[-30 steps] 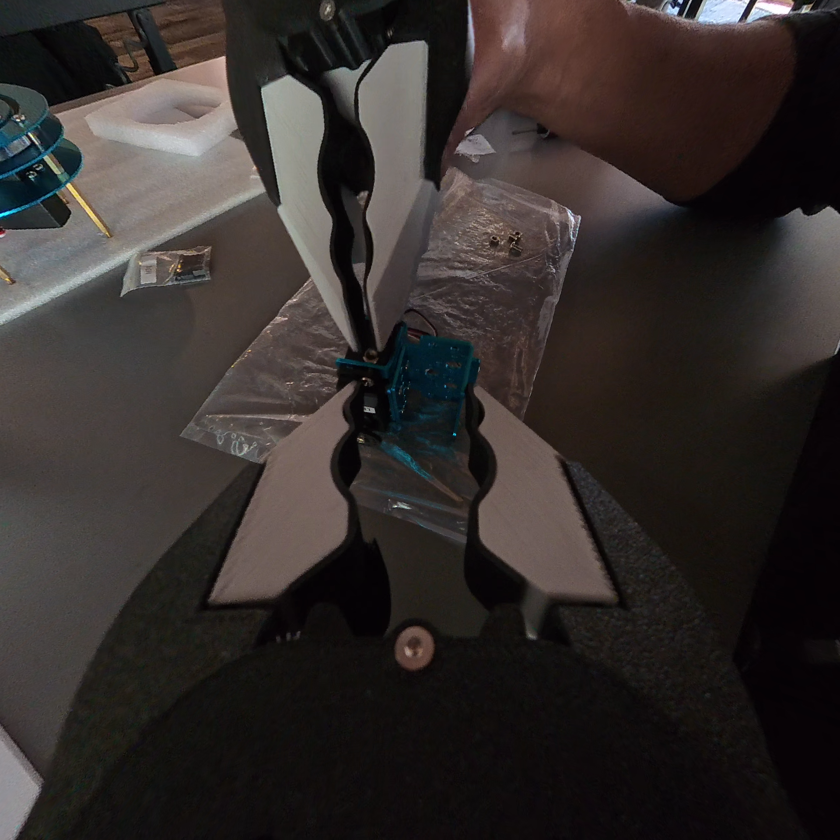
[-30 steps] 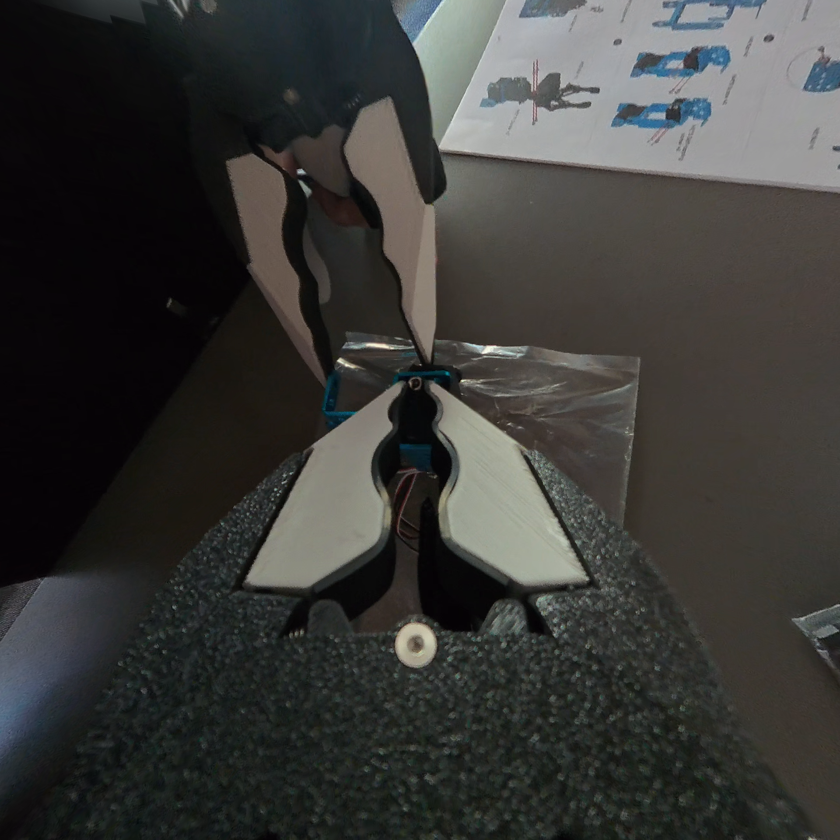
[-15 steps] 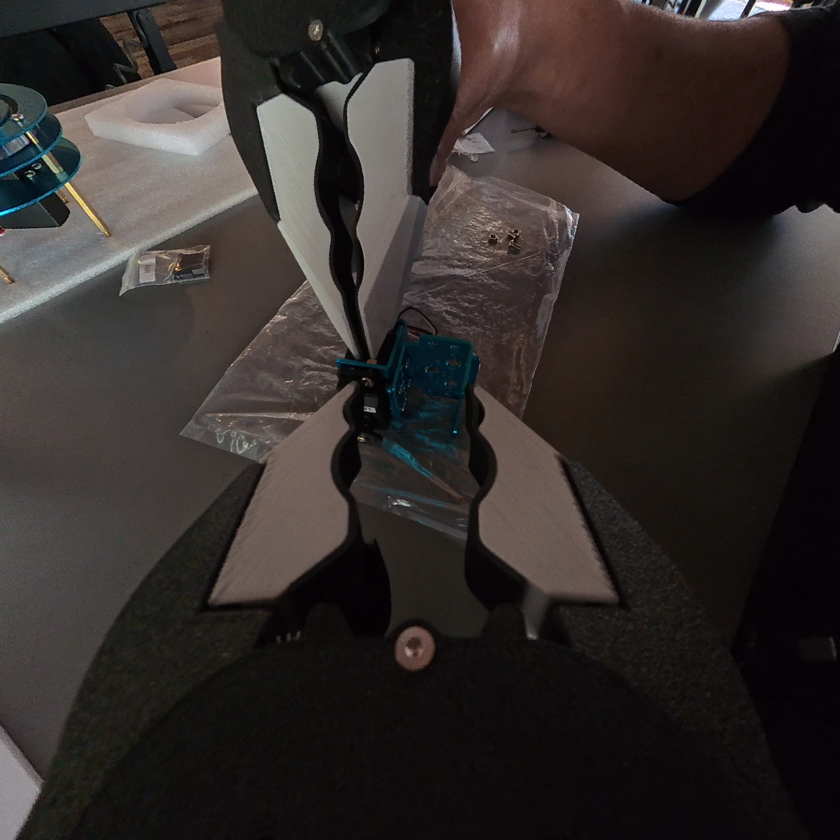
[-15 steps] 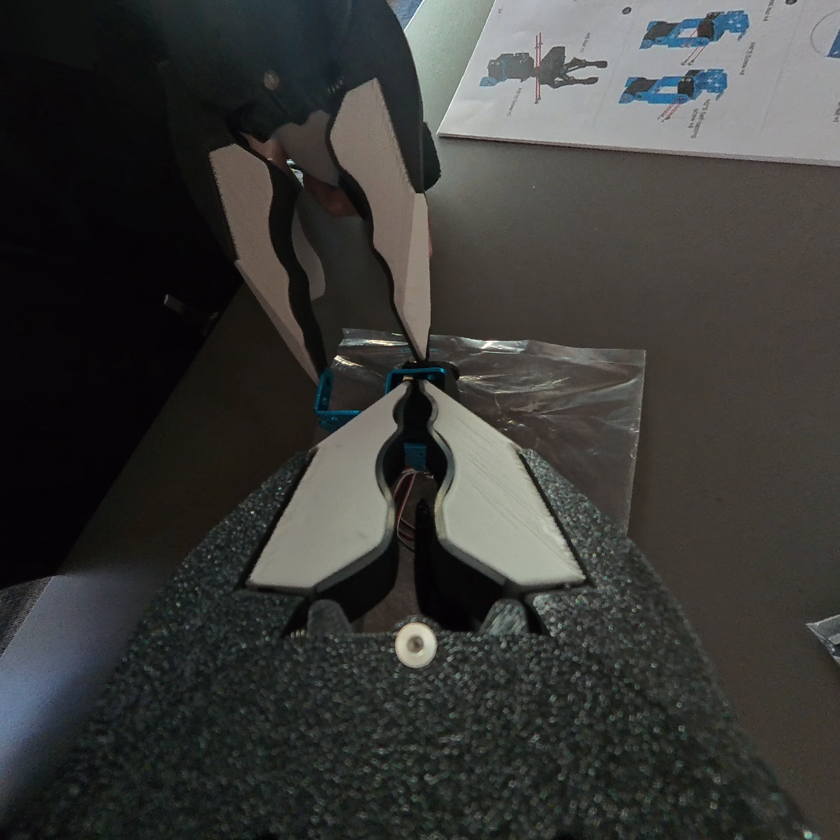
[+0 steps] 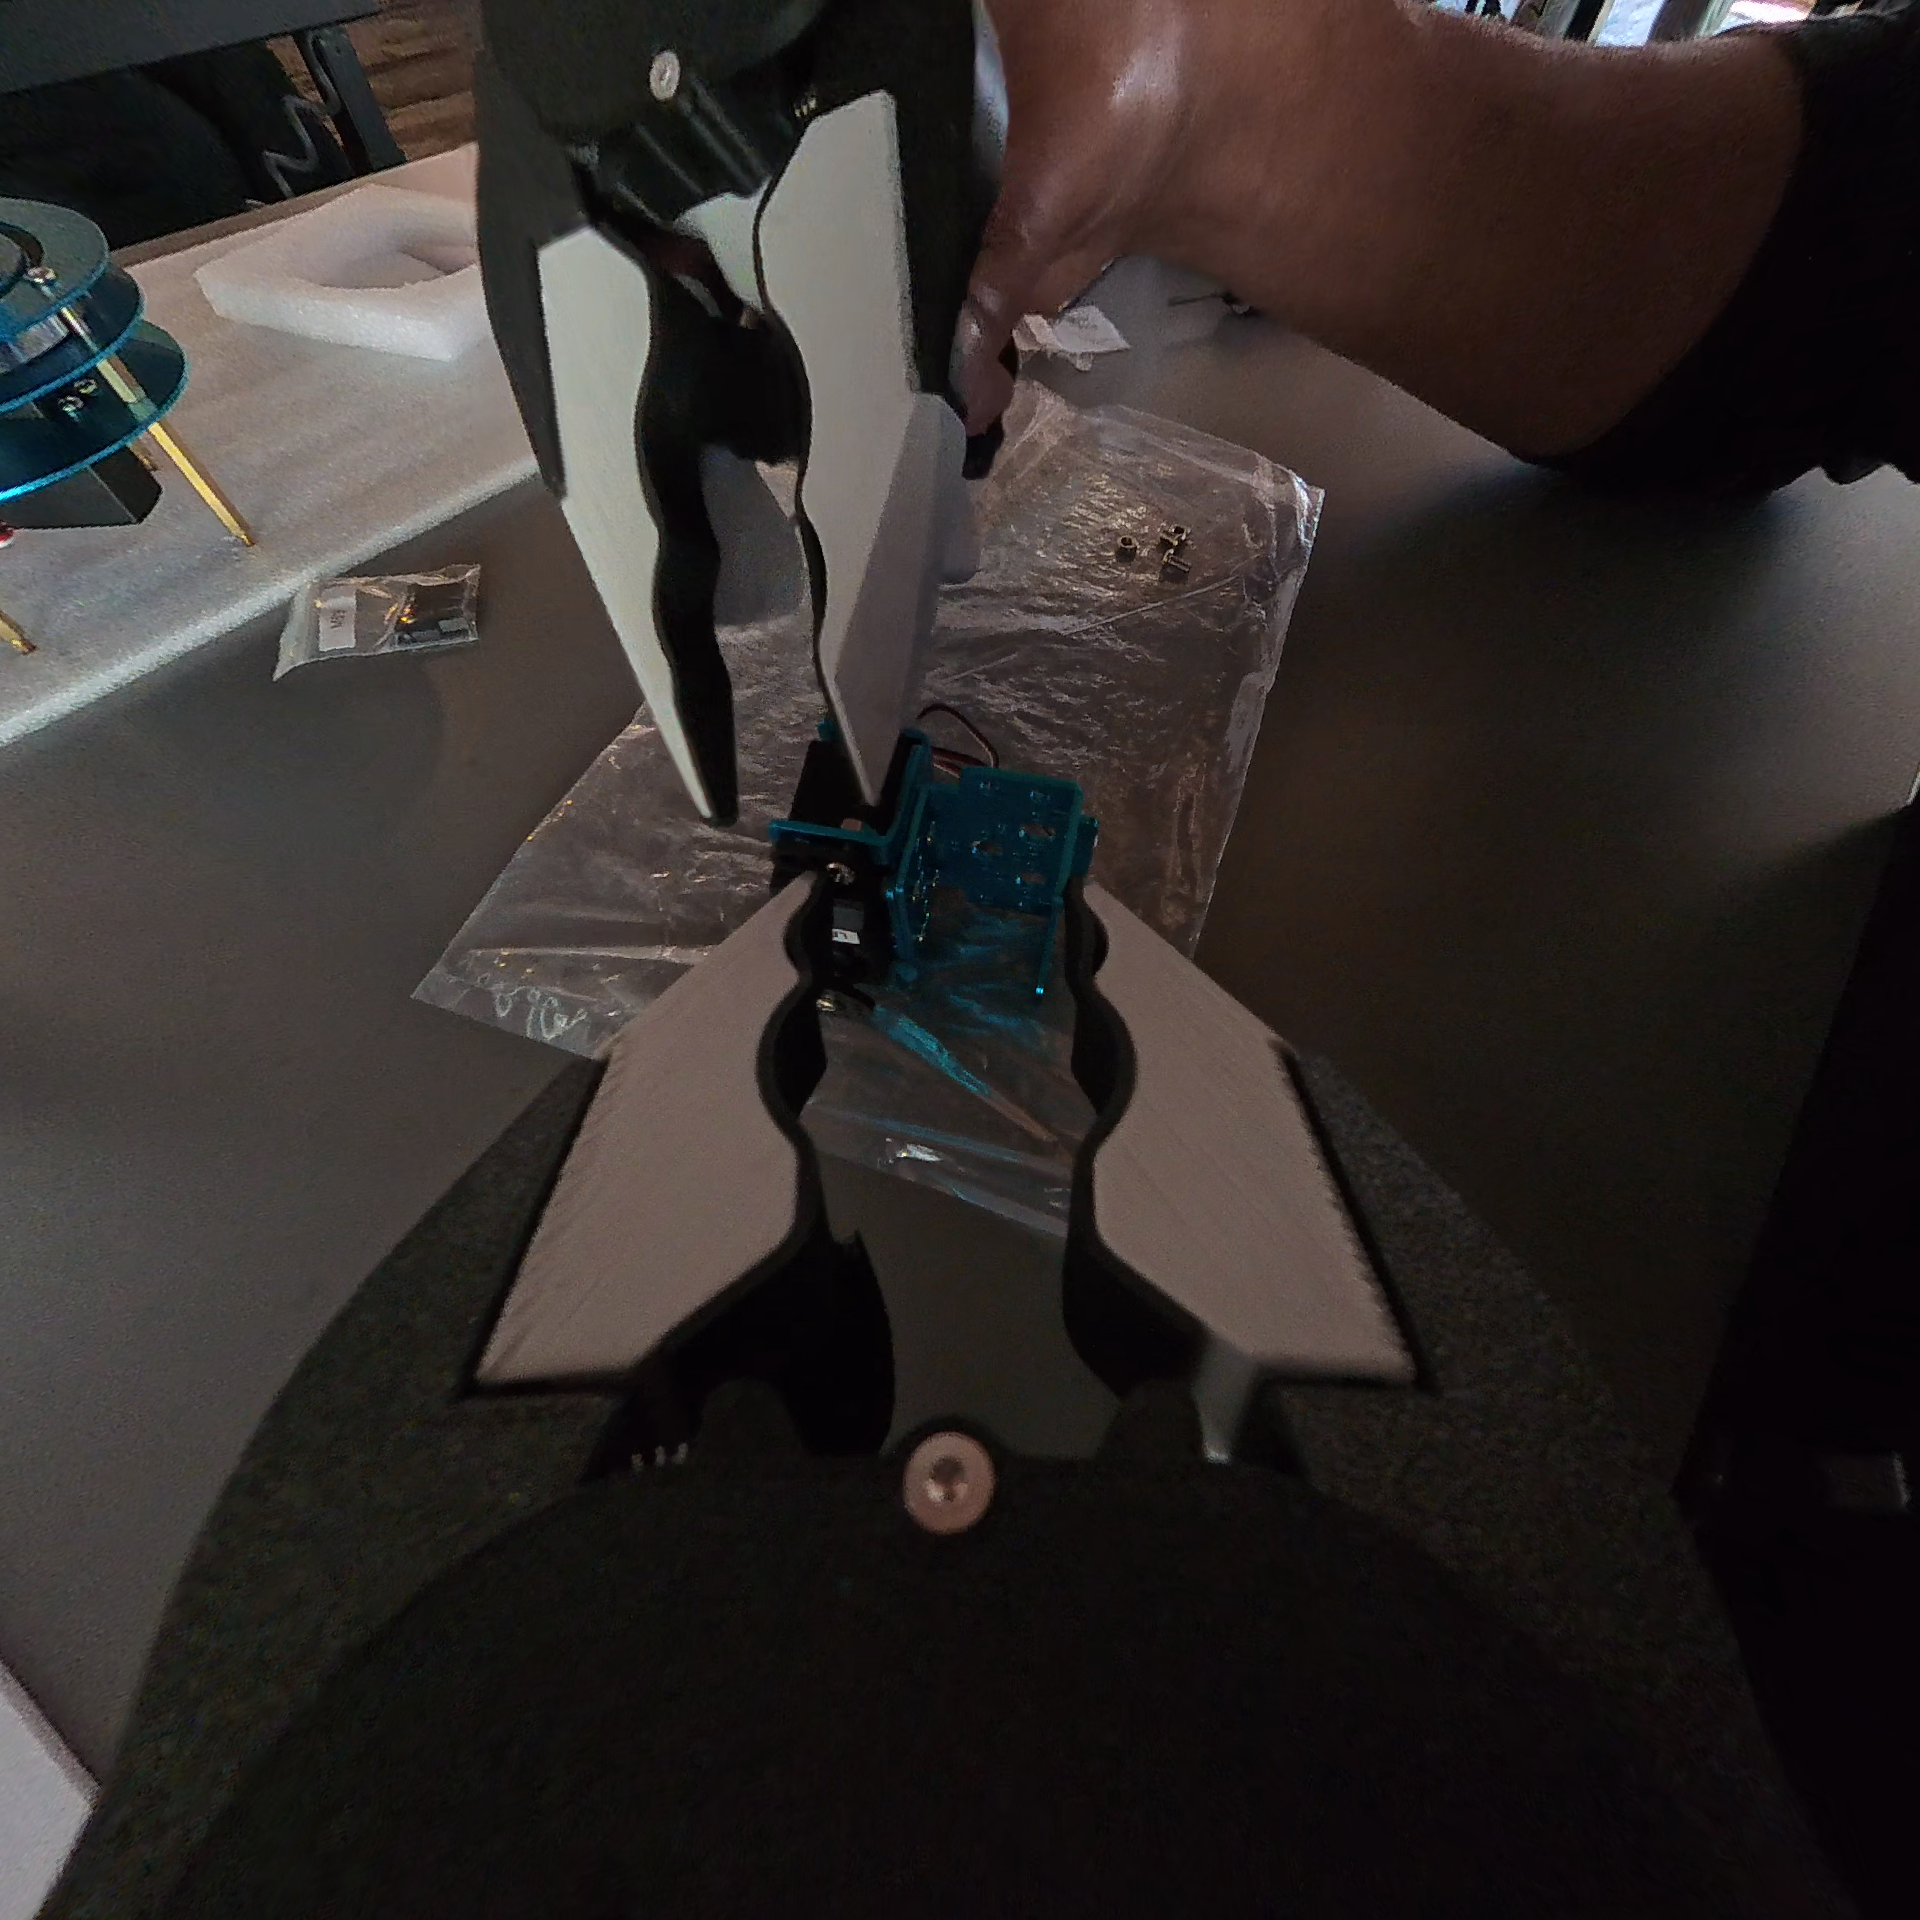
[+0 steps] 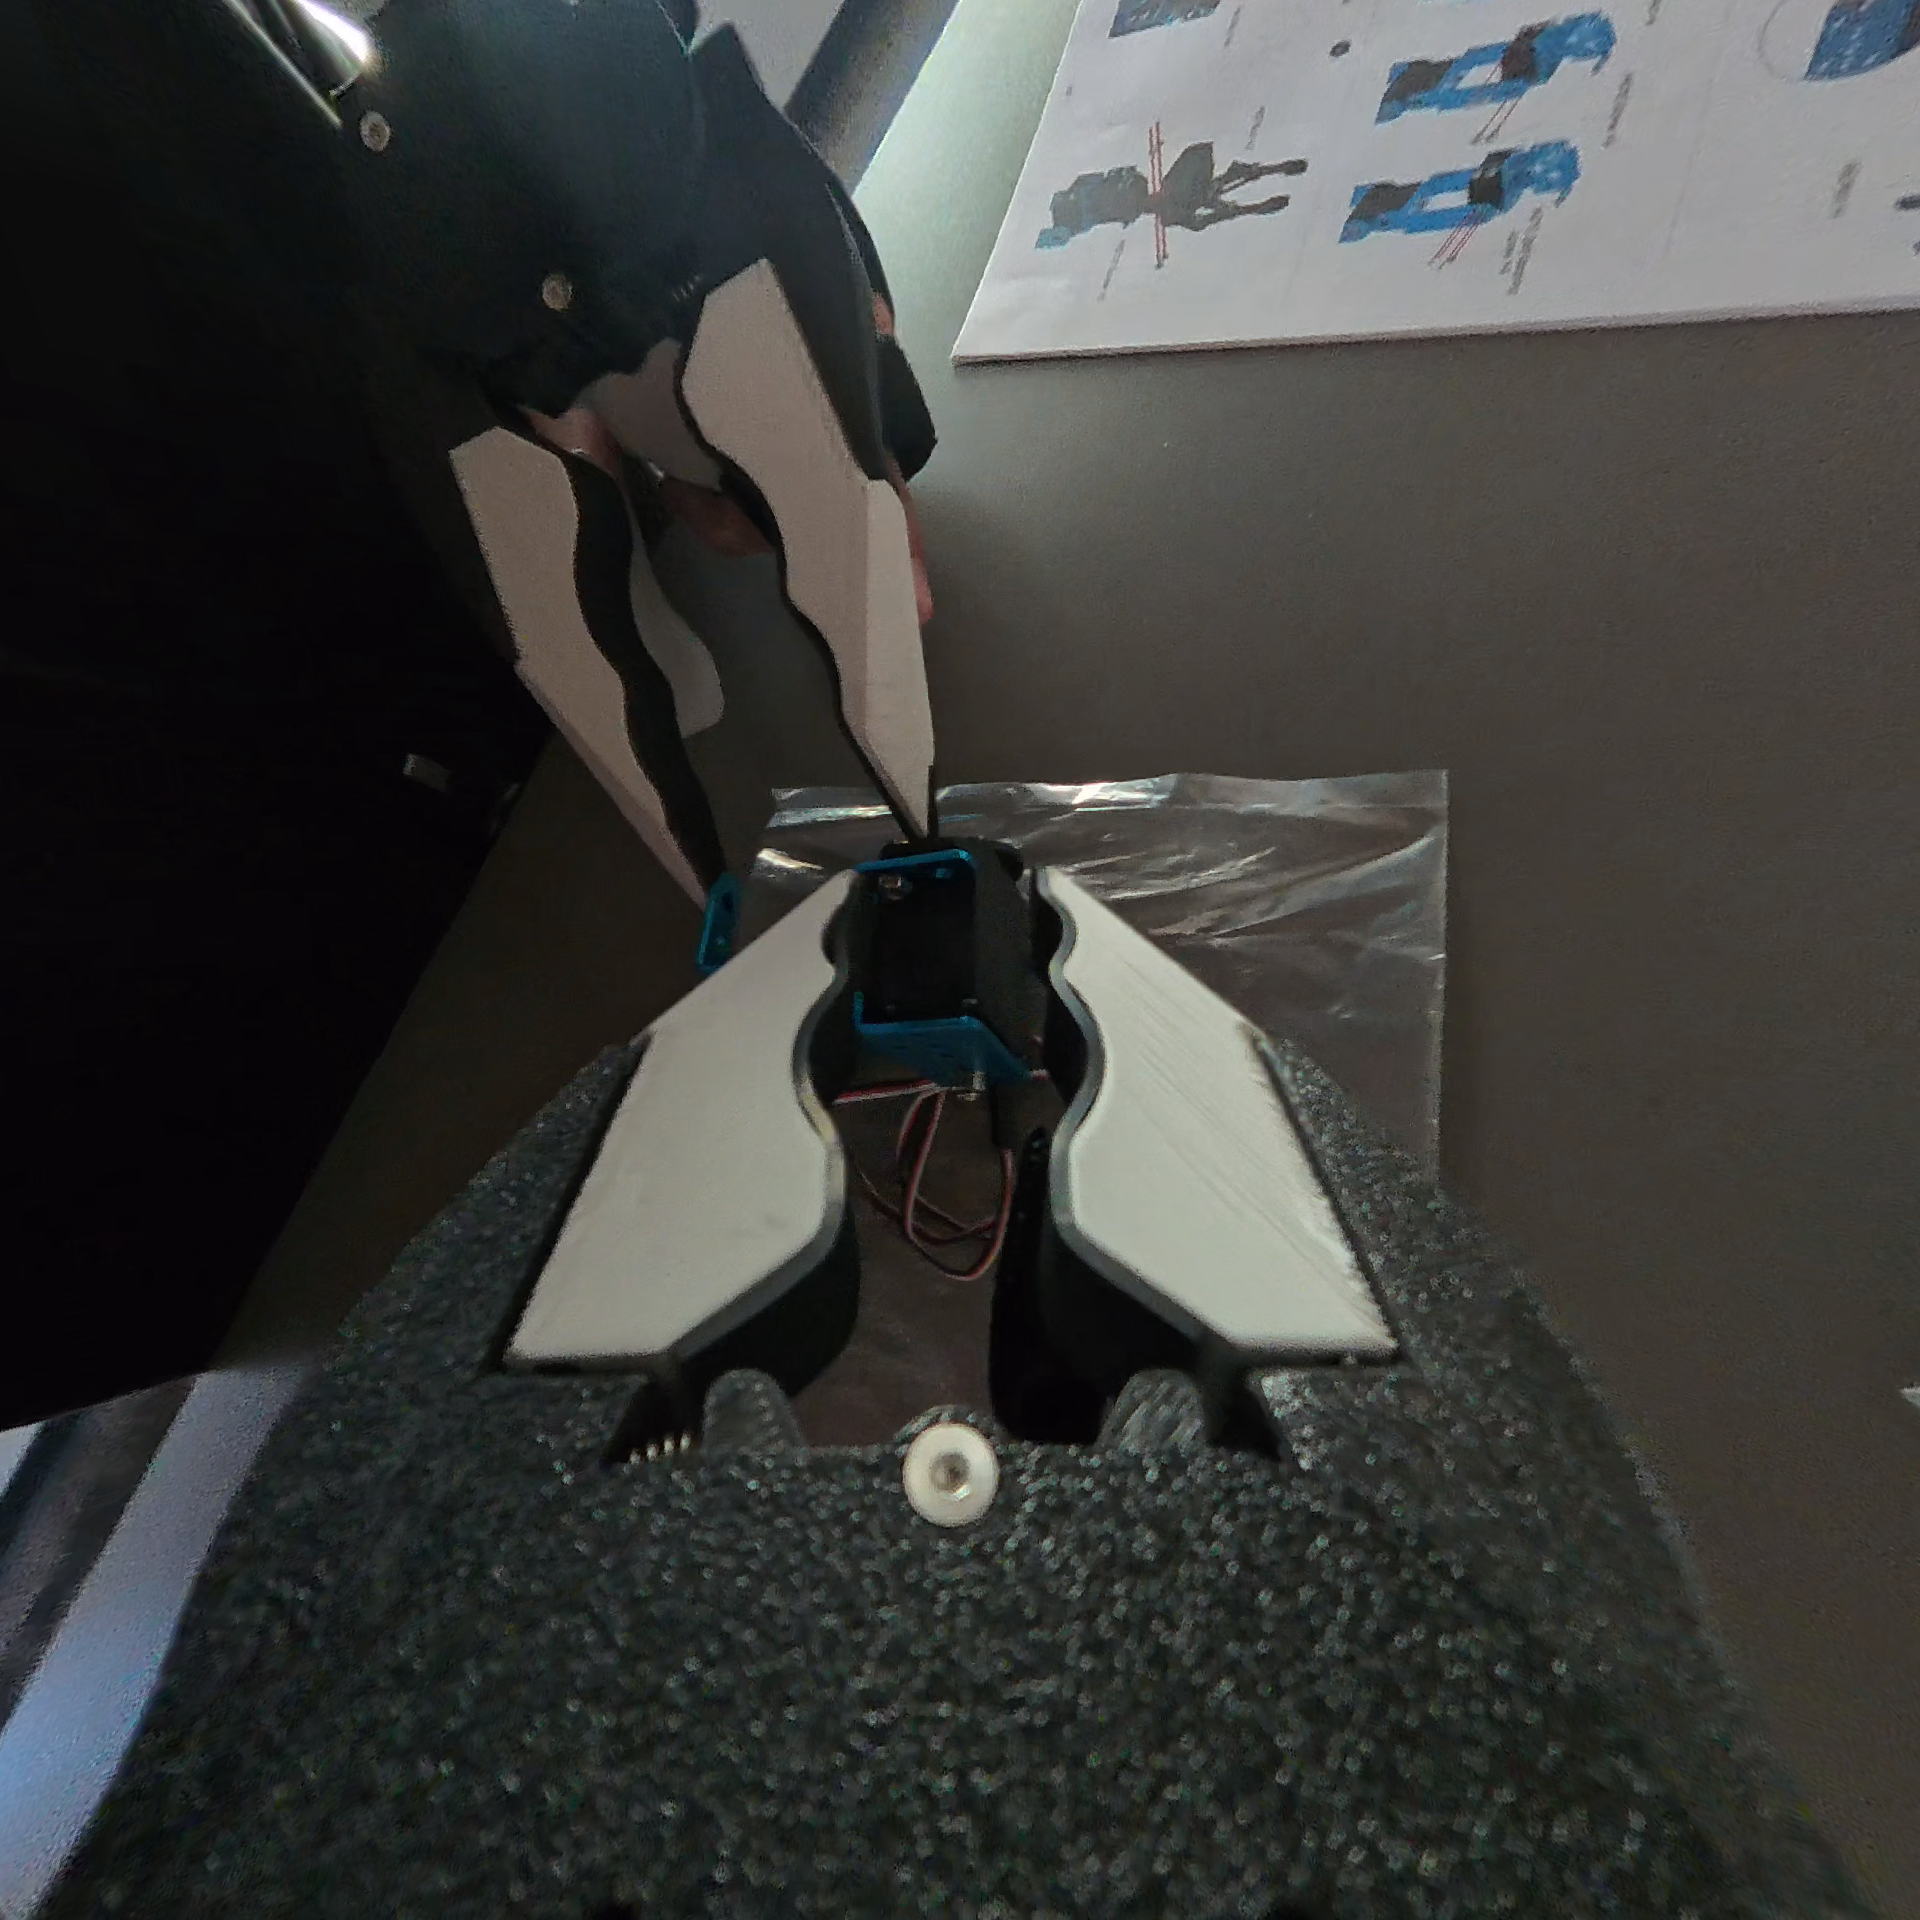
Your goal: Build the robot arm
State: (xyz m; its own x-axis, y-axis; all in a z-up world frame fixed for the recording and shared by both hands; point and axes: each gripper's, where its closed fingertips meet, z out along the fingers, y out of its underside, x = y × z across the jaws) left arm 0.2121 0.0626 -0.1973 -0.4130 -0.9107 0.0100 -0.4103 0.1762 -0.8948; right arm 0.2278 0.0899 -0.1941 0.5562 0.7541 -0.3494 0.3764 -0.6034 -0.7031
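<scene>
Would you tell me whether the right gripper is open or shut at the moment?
Open. In the right wrist view, the right gripper has its fingers spread either side of the black servo in the blue bracket, with gaps visible.

Both pictures are dim. In the left wrist view, light comes from about 10 o'clock, where the white foam sheet (image 5: 343,416) looks bright. The plastic bag (image 5: 1122,644) shines in spots. A dark shadow fills the 3 o'clock side. In the right wrist view, the paper sheet (image 6: 1455,208) at 1 o'clock is bright but blurry. The 9 o'clock side is almost black. Straight lines bend near the edges.
</scene>
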